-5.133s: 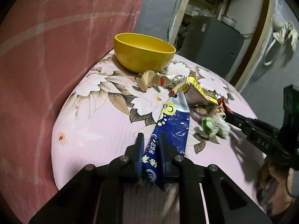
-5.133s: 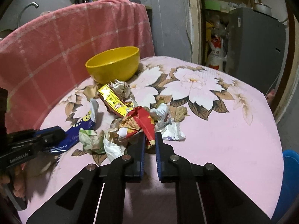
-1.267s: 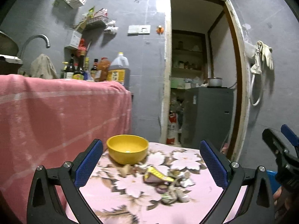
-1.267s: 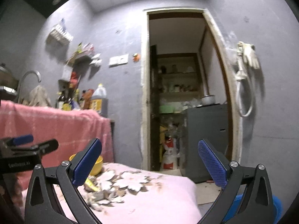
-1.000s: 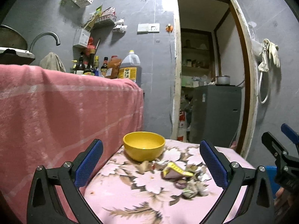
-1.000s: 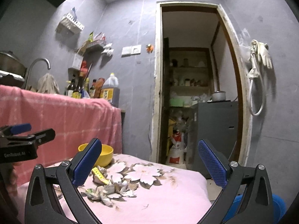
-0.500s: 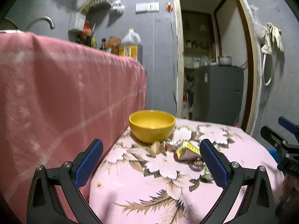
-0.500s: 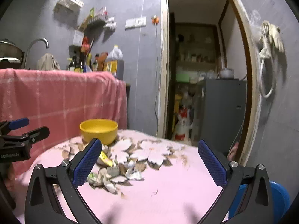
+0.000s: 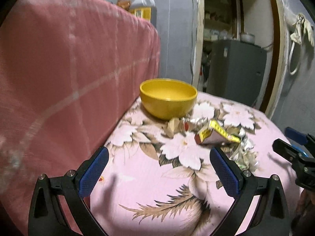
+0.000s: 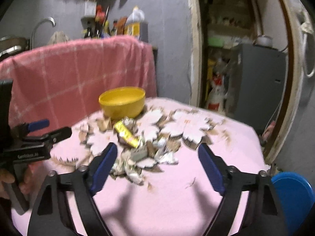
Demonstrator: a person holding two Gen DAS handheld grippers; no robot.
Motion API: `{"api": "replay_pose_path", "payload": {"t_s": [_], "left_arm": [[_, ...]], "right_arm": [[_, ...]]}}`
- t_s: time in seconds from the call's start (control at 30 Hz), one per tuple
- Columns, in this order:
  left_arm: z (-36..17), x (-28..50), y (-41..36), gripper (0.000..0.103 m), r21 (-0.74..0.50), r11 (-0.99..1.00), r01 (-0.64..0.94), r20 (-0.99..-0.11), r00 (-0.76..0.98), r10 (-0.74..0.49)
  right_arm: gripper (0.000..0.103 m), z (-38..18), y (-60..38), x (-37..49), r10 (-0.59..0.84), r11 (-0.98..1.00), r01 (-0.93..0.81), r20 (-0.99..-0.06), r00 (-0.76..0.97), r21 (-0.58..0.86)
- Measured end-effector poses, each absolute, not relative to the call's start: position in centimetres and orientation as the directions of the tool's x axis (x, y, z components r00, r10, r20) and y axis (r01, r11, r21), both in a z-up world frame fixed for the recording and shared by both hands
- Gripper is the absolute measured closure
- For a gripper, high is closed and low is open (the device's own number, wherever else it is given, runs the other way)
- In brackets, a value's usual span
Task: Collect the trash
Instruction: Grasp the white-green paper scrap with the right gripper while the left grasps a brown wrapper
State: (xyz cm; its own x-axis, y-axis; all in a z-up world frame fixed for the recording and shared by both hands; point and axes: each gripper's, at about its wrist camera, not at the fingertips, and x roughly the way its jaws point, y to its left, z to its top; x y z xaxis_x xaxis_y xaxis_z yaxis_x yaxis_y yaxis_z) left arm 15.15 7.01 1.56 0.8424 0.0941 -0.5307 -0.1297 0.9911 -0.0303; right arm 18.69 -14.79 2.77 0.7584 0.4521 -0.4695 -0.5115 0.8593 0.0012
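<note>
Our right hand-held gripper [image 10: 155, 161] is empty, its wide jaws closing; the left [image 9: 157, 169] gapes empty too. Trash [image 10: 137, 151] lies heaped on the counter [image 10: 157, 206] by the bowl [image 10: 122, 102]; we should straddle one scrap before pinching.

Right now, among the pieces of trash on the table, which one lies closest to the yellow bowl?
The tan crumpled paper, directly before the bowl; the yellow-edged wrapper lies farther out.

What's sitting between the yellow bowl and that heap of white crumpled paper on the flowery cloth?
A yellow-edged wrapper lies between the yellow bowl and the crumpled paper, clearest in the right wrist view.
</note>
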Motion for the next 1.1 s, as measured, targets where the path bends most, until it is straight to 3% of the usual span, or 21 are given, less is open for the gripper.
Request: {"api": "replay_pose_path", "payload": {"t_s": [0.07, 0.3, 0.37, 0.5, 0.67, 0.83, 1.1], "left_arm": [[1.2, 15.4, 7.2, 0.004, -0.031, 0.991, -0.128, -0.555, 0.827, 0.090], [0.4, 16.3, 7.5, 0.005, -0.041, 0.990, -0.138, -0.614, 0.785, 0.084], [0.2, 16.6, 7.5, 0.005, -0.044, 0.990, -0.136, -0.626, 0.776, 0.079], [0.0, 16.9, 7.3, 0.005, -0.058, 0.991, -0.121, -0.644, 0.763, 0.056], [-0.1, 17.6, 6.3, 0.010, -0.082, 0.994, -0.068, -0.673, 0.739, -0.005], [-0.9, 18.9, 4.6, 0.024, -0.062, 0.998, -0.007, -0.721, 0.692, -0.040], [-1.7, 21.3, 1.7, 0.032, -0.027, 0.996, 0.090, -0.753, 0.654, -0.079]], "right_arm": [[0.040, 2.3, -14.2, 19.0, 0.459, 0.845, -0.535, -0.511, 0.727, -0.002], [0.051, 0.6, -11.9, 20.5, 0.475, 0.798, -0.603, -0.625, 0.619, 0.010], [0.069, 0.0, -11.3, 21.0, 0.464, 0.793, -0.610, -0.653, 0.599, 0.004], [0.088, -0.5, -11.7, 21.4, 0.484, 0.787, -0.615, -0.665, 0.569, 0.046], [0.094, -0.4, -12.7, 21.3, 0.504, 0.784, -0.616, -0.662, 0.555, 0.080], [0.095, -0.1, -14.3, 21.2, 0.476, 0.812, -0.580, -0.651, 0.592, 0.067], [0.095, -0.3, -18.1, 22.2, 0.416, 0.872, -0.481, -0.646, 0.640, 0.085]]}}
